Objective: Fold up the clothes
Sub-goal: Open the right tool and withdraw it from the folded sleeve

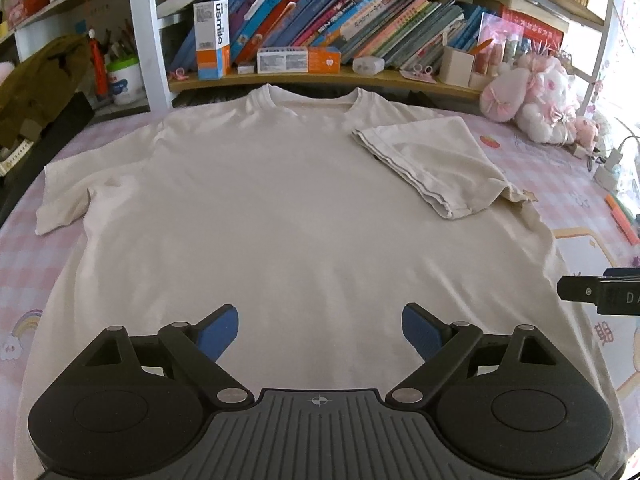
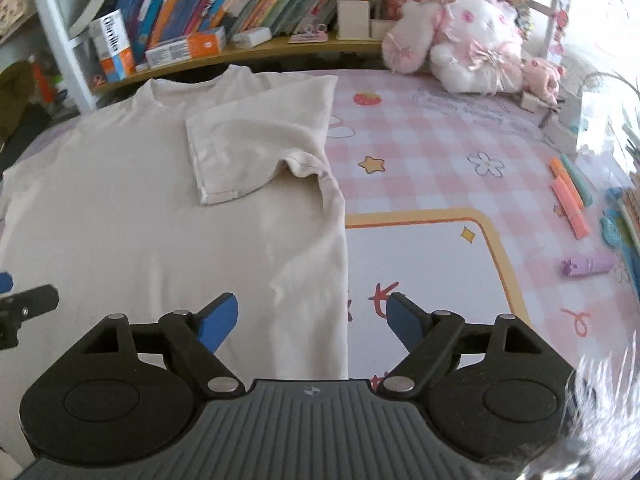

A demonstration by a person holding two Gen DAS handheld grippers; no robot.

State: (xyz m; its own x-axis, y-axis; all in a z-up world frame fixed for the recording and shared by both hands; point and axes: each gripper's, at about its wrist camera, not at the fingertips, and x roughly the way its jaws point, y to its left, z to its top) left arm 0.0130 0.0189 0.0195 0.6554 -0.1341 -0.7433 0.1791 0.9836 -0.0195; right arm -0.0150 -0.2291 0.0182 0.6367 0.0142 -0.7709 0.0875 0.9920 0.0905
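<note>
under the left gripper (image 1: 320, 330) the shirt's (image 1: 280, 208) hem was hidden; both it and the right gripper (image 2: 312, 320) stood apart, empty

My way across the flat T-shirt (image 1: 280, 208) is open. Right of it, bare pink checked mat (image 2: 420, 152), until highlighters (image 2: 568, 200), plush rabbit (image 2: 472, 40) and book shelf (image 1: 320, 76) hem me in.
</note>
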